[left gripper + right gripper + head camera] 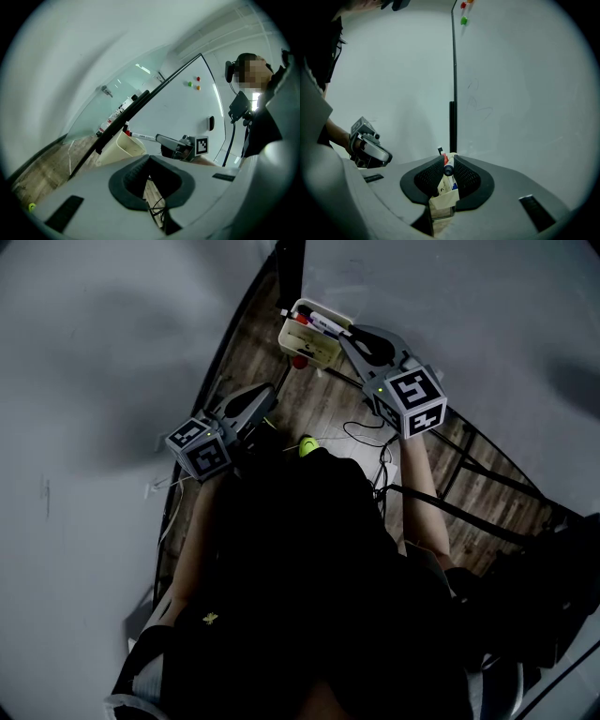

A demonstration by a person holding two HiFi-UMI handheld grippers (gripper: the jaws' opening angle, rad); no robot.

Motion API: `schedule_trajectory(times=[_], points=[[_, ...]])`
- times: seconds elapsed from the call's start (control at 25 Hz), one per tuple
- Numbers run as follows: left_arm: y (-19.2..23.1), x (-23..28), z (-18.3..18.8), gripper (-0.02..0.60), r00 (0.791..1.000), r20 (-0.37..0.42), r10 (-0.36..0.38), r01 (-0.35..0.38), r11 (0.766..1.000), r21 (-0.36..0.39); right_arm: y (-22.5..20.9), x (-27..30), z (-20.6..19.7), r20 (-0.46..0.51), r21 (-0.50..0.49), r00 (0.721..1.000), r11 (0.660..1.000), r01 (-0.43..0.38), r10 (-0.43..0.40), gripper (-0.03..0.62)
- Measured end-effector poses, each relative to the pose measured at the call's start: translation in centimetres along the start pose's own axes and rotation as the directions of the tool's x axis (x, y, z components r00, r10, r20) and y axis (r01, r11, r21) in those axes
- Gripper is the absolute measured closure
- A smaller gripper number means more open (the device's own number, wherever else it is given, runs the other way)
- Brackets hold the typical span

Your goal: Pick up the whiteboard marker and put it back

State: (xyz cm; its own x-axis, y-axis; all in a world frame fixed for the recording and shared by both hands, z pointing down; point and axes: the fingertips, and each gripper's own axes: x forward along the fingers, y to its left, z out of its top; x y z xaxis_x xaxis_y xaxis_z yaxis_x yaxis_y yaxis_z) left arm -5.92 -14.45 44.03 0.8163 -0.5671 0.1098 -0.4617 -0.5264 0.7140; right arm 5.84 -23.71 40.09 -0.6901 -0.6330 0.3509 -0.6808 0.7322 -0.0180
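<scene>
A person stands at a whiteboard (525, 93) with a tong-like gripper in each hand. The right gripper (448, 164) is clamped on a whiteboard marker (448, 170), jaws narrow around its barrel. The marker points away from the gripper, its far end over the open top of a cream holder box (302, 351) beside the board's dark edge. Other markers lie in the box. The left gripper (149, 158) is off to the side, well apart from the box, its jaw tips together with nothing between them. Below is a wooden floor (319, 399).
</scene>
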Motion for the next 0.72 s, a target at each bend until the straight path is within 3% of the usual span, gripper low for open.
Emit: schedule_trajectory(times=[0.72], points=[[-0.3,0.5,-0.6,0.578,0.999,-0.046,-0.001,0.0,1.0,-0.012,-0.8,1.0,-1.8,-0.008,0.041,1.0,0.999,-0.002,0.002,0.534]])
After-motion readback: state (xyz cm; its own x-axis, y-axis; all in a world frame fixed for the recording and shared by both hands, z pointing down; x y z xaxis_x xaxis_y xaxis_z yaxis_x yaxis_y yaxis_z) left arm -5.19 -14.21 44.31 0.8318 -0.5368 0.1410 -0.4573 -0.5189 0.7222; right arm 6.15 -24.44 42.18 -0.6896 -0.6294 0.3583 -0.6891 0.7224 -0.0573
